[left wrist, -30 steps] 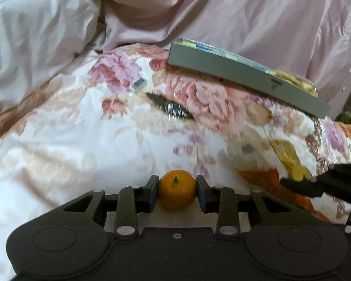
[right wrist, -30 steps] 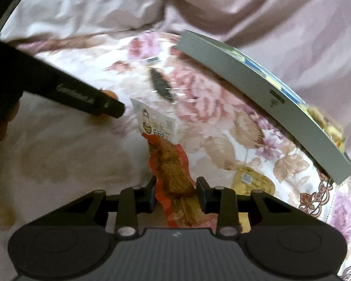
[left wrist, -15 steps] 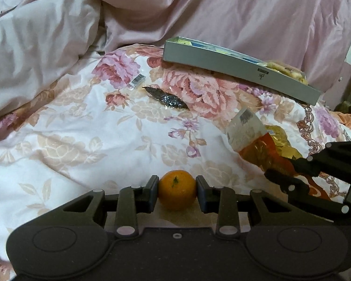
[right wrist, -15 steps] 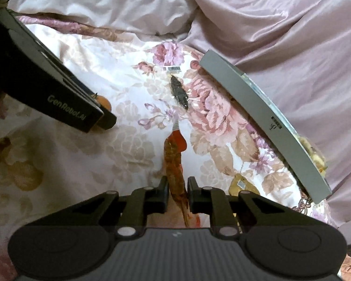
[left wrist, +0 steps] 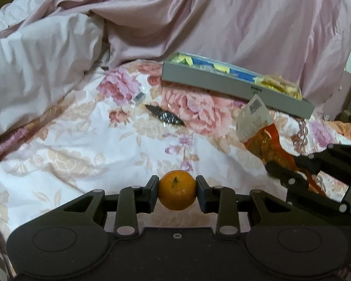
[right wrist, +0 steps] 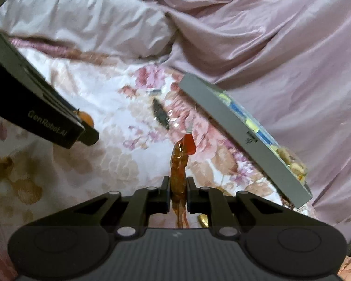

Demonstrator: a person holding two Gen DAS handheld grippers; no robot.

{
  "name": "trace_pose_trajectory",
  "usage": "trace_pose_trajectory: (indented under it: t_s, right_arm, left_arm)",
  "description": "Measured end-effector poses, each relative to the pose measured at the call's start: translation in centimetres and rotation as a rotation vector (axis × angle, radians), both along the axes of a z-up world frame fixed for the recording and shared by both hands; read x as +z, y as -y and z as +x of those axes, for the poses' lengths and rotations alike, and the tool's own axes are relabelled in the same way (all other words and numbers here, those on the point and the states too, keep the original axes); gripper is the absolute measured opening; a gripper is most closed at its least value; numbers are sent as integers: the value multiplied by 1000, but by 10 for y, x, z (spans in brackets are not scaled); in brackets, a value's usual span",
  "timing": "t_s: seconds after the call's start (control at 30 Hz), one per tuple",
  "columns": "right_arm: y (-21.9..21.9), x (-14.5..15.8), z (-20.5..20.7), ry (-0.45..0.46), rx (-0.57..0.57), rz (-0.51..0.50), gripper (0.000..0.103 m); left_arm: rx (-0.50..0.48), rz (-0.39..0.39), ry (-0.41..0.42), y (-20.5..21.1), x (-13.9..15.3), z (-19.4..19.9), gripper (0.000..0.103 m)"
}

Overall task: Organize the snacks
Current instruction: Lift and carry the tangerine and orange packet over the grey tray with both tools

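My left gripper (left wrist: pixel 177 193) is shut on a small orange mandarin (left wrist: pixel 177 190), held above the floral bedspread; the mandarin also shows in the right wrist view (right wrist: pixel 86 118). My right gripper (right wrist: pixel 178 188) is shut on an orange snack packet (right wrist: pixel 179 166), seen edge-on; the packet, with a white barcode end, also shows in the left wrist view (left wrist: pixel 261 138). A grey tray (left wrist: pixel 234 88) holding blue and yellow packets lies at the back of the bed, also in the right wrist view (right wrist: pixel 234 126). A dark wrapped snack (left wrist: pixel 164 115) lies loose on the bedspread.
A rumpled pink duvet (left wrist: pixel 222 23) and a pale pillow (left wrist: pixel 35 65) rise behind the tray. A small barcode-labelled sachet (left wrist: pixel 139 97) lies near the dark snack. A gold wrapped item (right wrist: pixel 203 220) lies under my right gripper. The floral bedspread (left wrist: pixel 93 152) spreads out in front.
Both grippers have pulled back and risen with their loads. The right gripper closed on the orange packet and lifted it off the bedspread, turning it edge-on.
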State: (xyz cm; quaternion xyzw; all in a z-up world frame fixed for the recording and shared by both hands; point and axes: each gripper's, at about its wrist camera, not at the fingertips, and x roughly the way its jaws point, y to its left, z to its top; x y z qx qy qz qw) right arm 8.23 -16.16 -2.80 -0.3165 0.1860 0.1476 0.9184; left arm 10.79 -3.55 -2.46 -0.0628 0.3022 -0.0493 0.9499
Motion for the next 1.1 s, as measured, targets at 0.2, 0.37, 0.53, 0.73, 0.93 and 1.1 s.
trace_pose_trajectory:
  t_s: [0.2, 0.37, 0.53, 0.73, 0.93, 1.1]
  right_arm:
    - [4, 8, 1, 33, 0, 34, 14]
    - [10, 17, 6, 61, -6, 80, 14]
    - [17, 27, 11, 87, -11, 130, 14]
    - [25, 37, 16, 134, -14, 166, 14]
    - [33, 50, 19, 194, -20, 195, 14]
    - [36, 58, 30, 254, -18, 183, 14]
  left_arm:
    - [33, -10, 31, 5, 15, 4, 36]
    - [61, -18, 66, 8, 28, 8, 36]
    - [73, -8, 93, 15, 38, 12, 36]
    - [75, -1, 125, 25, 52, 18, 36]
    - [53, -19, 135, 39, 68, 41, 36]
    - [34, -16, 158, 53, 84, 68, 36]
